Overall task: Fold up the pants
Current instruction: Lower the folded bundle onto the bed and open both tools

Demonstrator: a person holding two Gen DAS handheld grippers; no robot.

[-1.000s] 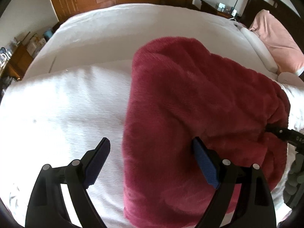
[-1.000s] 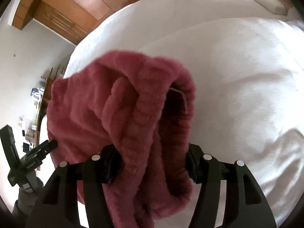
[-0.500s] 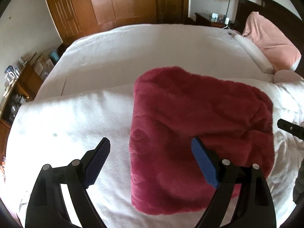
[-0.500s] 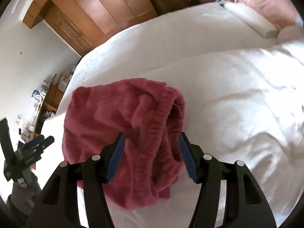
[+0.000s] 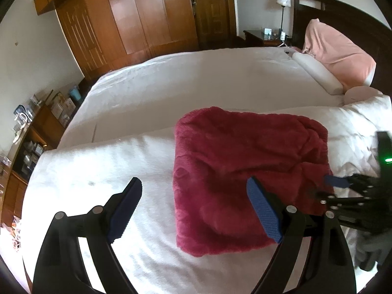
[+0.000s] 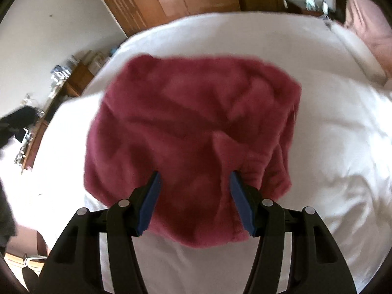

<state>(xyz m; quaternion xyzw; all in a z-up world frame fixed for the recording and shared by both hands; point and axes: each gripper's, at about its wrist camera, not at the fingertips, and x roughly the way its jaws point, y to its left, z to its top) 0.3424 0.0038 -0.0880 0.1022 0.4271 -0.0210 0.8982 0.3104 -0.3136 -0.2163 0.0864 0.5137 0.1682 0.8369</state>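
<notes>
The folded red fleece pants [image 5: 247, 178] lie as a squarish bundle on the white duvet [image 5: 110, 171], right of centre in the left wrist view and filling the centre of the right wrist view, which is blurred. Its left edge runs straight and clean; the lower edge is rounded; the right side shows bunched folds and a ribbed band, seen in the right wrist view at centre right. Bare duvet surrounds the bundle on the left, above and below, with the widest room at left.

The left gripper [image 5: 193, 208] hangs above the bundle's lower left corner, jaws spread wide, nothing between them. The right gripper [image 6: 194, 202] hangs over the bundle's lower edge, jaws apart and clear of the fabric, gripping nothing. A pink pillow [image 5: 343, 51] sits upper right; a wooden wardrobe [image 5: 137, 14] stands along the top.
</notes>
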